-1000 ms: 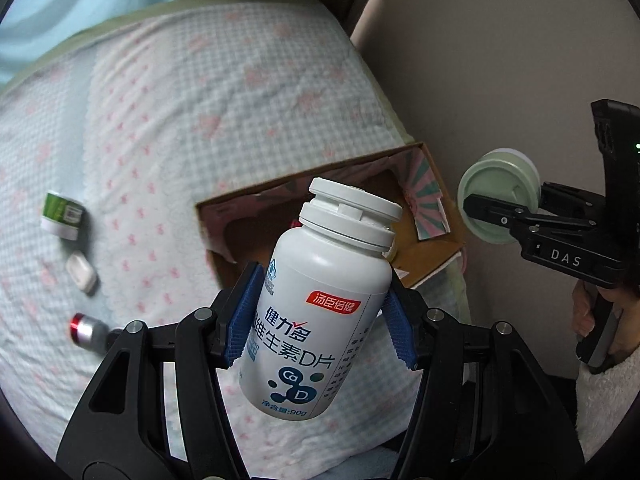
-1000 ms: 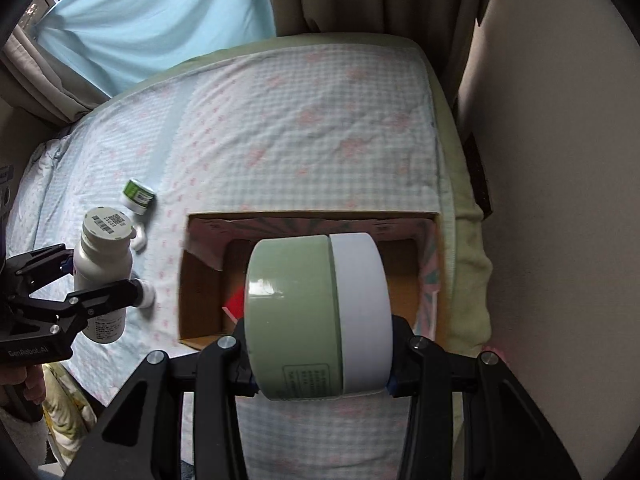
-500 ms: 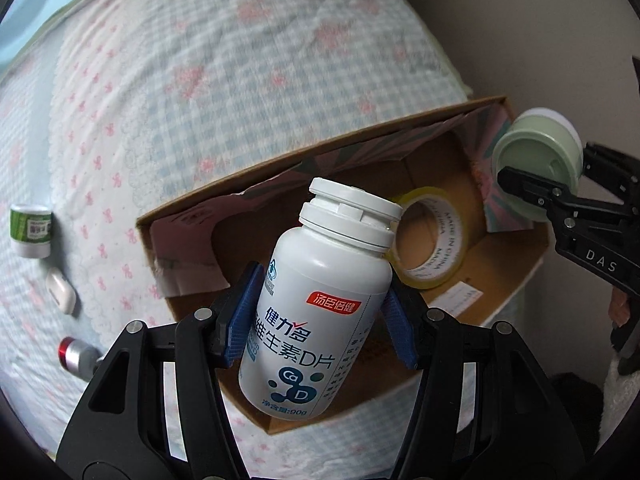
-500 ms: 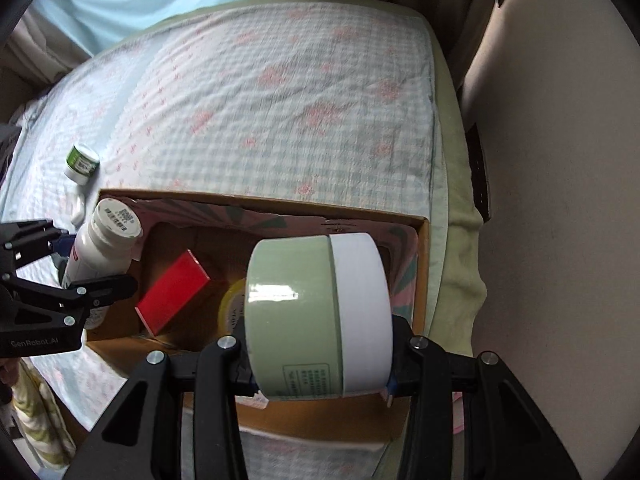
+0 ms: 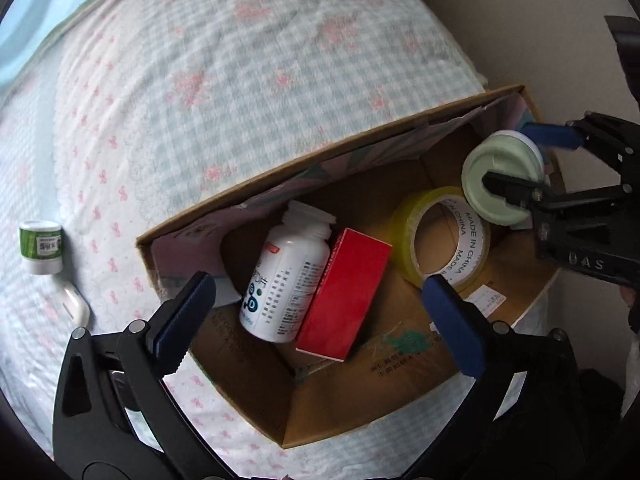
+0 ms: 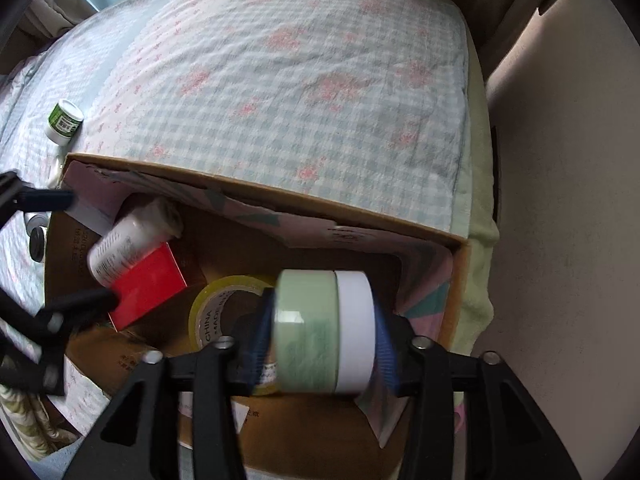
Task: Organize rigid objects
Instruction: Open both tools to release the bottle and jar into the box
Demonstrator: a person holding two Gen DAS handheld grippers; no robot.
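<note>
A cardboard box (image 5: 256, 196) sits on a checked quilt. Inside lie a white vitamin bottle (image 5: 286, 280), a red box (image 5: 344, 292) and a yellow tape roll (image 5: 440, 236). My left gripper (image 5: 320, 308) is open and empty just above the box's near left side. My right gripper (image 6: 320, 332) holds a green-and-white round jar (image 6: 324, 332) over the box's right end, its blue pads blurred and close against the jar. The jar (image 5: 502, 178) also shows in the left wrist view. The bottle (image 6: 128, 240), red box (image 6: 150, 284) and tape (image 6: 224, 304) show in the right wrist view.
A small green-labelled jar (image 5: 41, 246) and a white earbud case (image 5: 74, 306) lie on the quilt left of the box. The green-labelled jar (image 6: 64, 122) shows in the right wrist view too. A beige wall (image 6: 560, 200) runs along the bed's right side.
My left gripper has opened and the white vitamin bottle has dropped into the box beside the red box. My right gripper has lowered the green jar down over the box's right end.
</note>
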